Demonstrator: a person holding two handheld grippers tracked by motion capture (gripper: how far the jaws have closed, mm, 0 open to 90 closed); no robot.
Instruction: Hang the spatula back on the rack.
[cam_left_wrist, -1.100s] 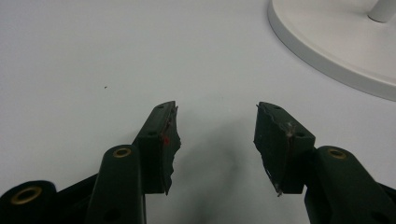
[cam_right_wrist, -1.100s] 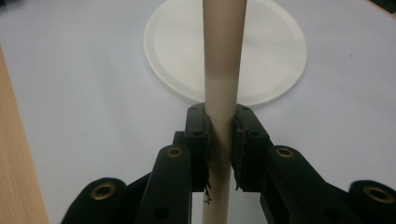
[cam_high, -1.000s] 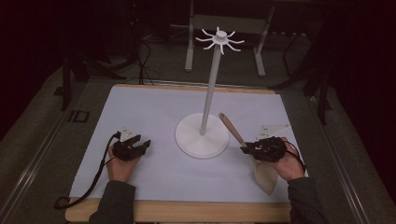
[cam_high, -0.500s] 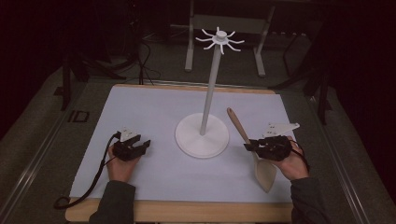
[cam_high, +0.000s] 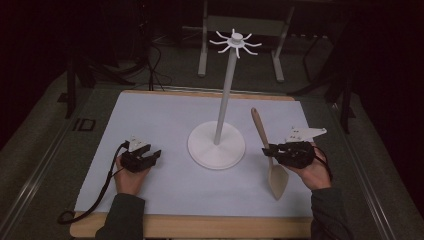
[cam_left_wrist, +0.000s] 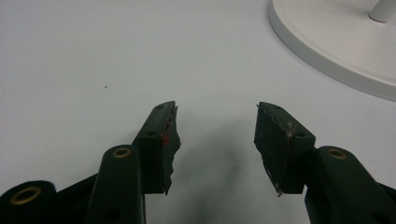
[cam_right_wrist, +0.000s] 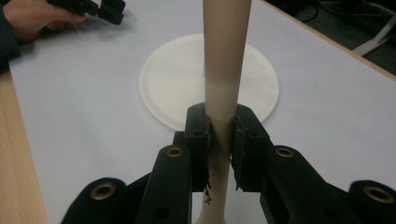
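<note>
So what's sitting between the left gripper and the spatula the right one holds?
The white stand's round base, pole rising from it, seen in the high view; otherwise bare white sheet.

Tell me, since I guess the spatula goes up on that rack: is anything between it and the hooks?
Nothing visible does. The right gripper is shut on the spatula beside the rack, and the hooks at the top hang bare.

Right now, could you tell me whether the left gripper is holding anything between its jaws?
No, the left gripper stands open, with only the bare white table surface showing in the gap between its jaws.
</note>
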